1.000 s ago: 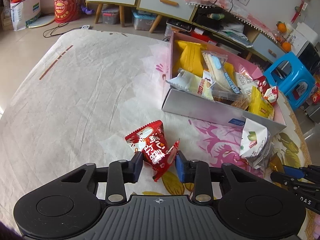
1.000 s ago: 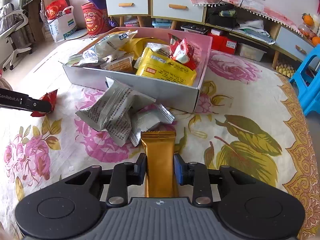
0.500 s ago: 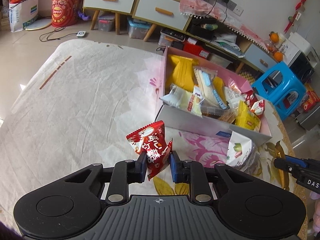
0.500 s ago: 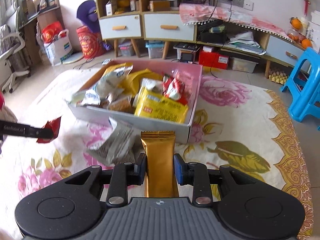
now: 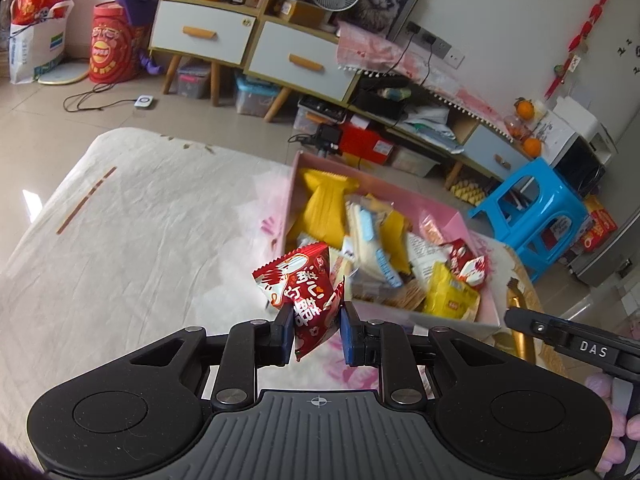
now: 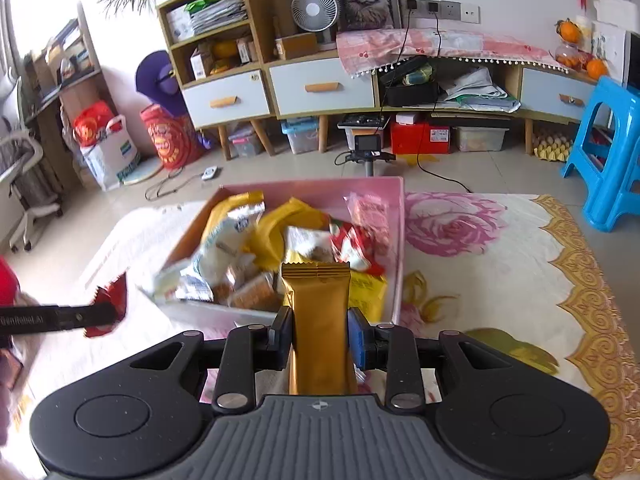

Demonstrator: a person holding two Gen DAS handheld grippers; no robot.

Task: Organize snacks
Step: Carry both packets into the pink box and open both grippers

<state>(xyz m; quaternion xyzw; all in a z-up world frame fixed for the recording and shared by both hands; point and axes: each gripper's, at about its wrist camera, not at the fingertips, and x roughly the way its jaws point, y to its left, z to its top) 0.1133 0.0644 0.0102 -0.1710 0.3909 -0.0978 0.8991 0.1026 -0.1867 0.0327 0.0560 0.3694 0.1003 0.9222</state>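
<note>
the pink box sits mid-frame in both views, already loaded with mixed packets; its card walls look light and easy to shove, so packets should be lowered in, not pushed. the gold packet stands upright at lower centre of the right view, clamped at its waist by the right gripper. it appears stiff, light and slick-skinned. the red packet hangs at lower centre of the left view, pinched near its lower corner by the left gripper. it looks soft, crinkly and puffed, so grip it on the seam.
</note>
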